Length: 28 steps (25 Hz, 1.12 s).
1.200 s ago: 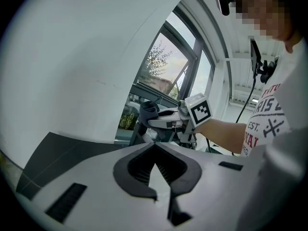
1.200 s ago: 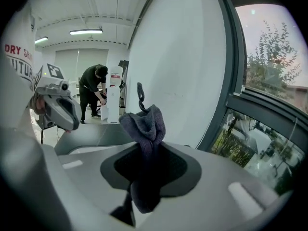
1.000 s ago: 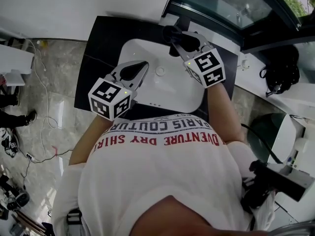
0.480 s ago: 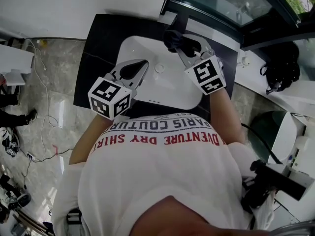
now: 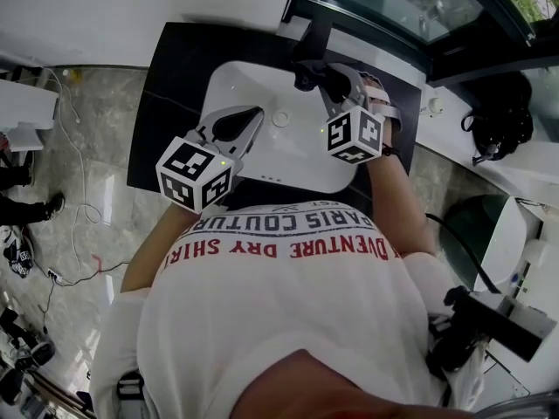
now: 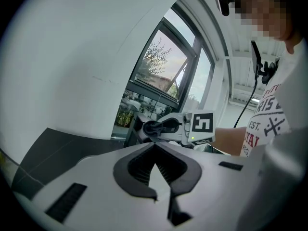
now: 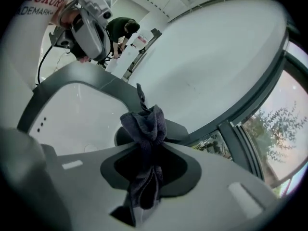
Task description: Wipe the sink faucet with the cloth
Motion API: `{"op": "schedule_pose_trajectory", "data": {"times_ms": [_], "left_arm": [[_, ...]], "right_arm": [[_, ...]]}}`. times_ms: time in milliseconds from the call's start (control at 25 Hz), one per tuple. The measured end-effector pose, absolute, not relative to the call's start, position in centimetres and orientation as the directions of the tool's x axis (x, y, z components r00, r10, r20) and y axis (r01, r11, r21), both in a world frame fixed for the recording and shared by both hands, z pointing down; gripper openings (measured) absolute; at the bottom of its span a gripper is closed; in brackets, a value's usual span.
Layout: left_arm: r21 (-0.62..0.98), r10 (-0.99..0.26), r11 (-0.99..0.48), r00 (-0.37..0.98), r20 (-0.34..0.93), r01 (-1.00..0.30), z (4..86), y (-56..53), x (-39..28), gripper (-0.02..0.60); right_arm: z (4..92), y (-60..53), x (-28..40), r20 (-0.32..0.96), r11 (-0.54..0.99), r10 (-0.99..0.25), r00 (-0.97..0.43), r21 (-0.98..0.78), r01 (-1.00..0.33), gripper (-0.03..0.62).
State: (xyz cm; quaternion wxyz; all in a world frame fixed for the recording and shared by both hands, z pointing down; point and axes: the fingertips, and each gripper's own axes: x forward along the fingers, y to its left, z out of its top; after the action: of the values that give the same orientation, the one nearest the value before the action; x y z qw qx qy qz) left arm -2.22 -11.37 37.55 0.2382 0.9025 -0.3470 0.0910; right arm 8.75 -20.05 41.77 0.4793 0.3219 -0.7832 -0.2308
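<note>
A white sink (image 5: 249, 81) is set in a black counter (image 5: 175, 77), and a dark faucet (image 5: 316, 35) stands at its back rim. My right gripper (image 5: 316, 78) is shut on a dark grey cloth (image 5: 303, 72), which hangs just in front of the faucet's base. In the right gripper view the bunched cloth (image 7: 144, 124) sticks up from the jaws, with the faucet (image 7: 180, 130) right behind it. I cannot tell whether they touch. My left gripper (image 5: 256, 113) hovers shut and empty over the sink's left front. The left gripper view shows its jaws (image 6: 155, 147) meeting.
The sink drain (image 5: 279, 119) lies between the grippers. A dark window frame (image 5: 384, 20) runs behind the counter. A black bag (image 5: 500, 120) sits on a white ledge to the right. Cables trail over the marble floor (image 5: 79, 190) on the left.
My right gripper has swung left and toward the back of the sink, carrying the cloth closer to the faucet. The left gripper has stayed put.
</note>
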Motion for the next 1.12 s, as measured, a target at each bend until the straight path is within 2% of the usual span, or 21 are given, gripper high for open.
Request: {"op": "schedule_pose_trajectory", "data": {"times_ms": [520, 1120], "left_arm": [[0.379, -0.589, -0.624, 0.73, 0.347, -0.684, 37.9, -11.1, -3.6, 0.0], [0.398, -0.55, -0.652, 0.764, 0.338, -0.646, 38.4, -12.4, -2.0, 0.0]], "right_arm": [[42.6, -25.4, 8.9, 0.578, 0.606, -0.796, -0.181, 0.762, -0.229, 0.077], [44.3, -23.4, 9.0, 0.616, 0.64, -0.762, -0.198, 0.763, -0.09, 0.077]]}}
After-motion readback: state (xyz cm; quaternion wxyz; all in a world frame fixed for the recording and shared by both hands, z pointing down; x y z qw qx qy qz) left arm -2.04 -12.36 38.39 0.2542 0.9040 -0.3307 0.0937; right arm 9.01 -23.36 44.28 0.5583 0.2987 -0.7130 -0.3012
